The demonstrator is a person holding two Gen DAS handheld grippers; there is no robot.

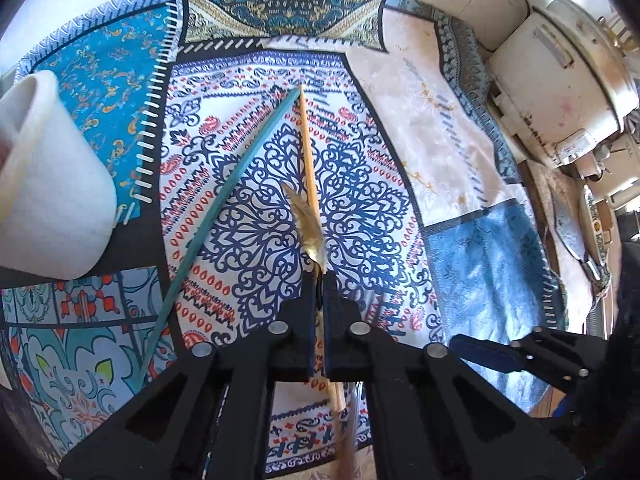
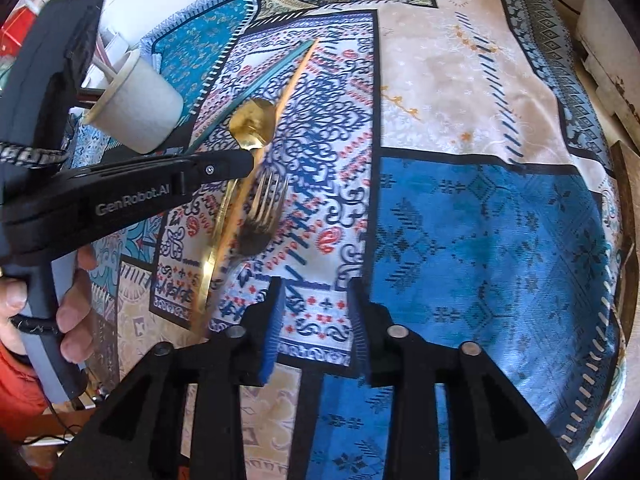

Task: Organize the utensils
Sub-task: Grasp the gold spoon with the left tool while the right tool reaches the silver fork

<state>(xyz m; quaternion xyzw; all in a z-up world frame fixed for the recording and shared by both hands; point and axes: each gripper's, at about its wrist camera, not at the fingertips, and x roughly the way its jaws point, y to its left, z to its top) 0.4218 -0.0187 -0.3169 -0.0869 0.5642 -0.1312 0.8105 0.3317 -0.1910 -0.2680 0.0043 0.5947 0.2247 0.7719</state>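
Patchwork-printed cloth [image 2: 480, 240] in blues, creams and reds covered the table under both of your grippers. Your left gripper [image 1: 320, 280] had its fingers pressed together on the neck of a gold metal spoon [image 1: 306, 220], whose bowl stuck out just ahead of the fingertips, clear of the cloth as far as the right wrist view suggested. Ahead and to the left of that gripper stood a white plastic cup [image 1: 52, 184]; it seemed to hold something pale already, though you could not tell what.

Your right gripper [image 2: 316, 320] hung with its fingers apart and nothing between them. Ahead of it and to its left a gold metal fork [image 2: 260, 216] lay on the cloth. Directly under the left gripper lay a pale wooden chopstick [image 1: 308, 152], with a teal chopstick [image 1: 224, 196] just to its left, their far tips nearly meeting.

Judging by this, the sorting was barely under way: the spoon was in hand but not yet in the cup, and the fork and both chopsticks remained.
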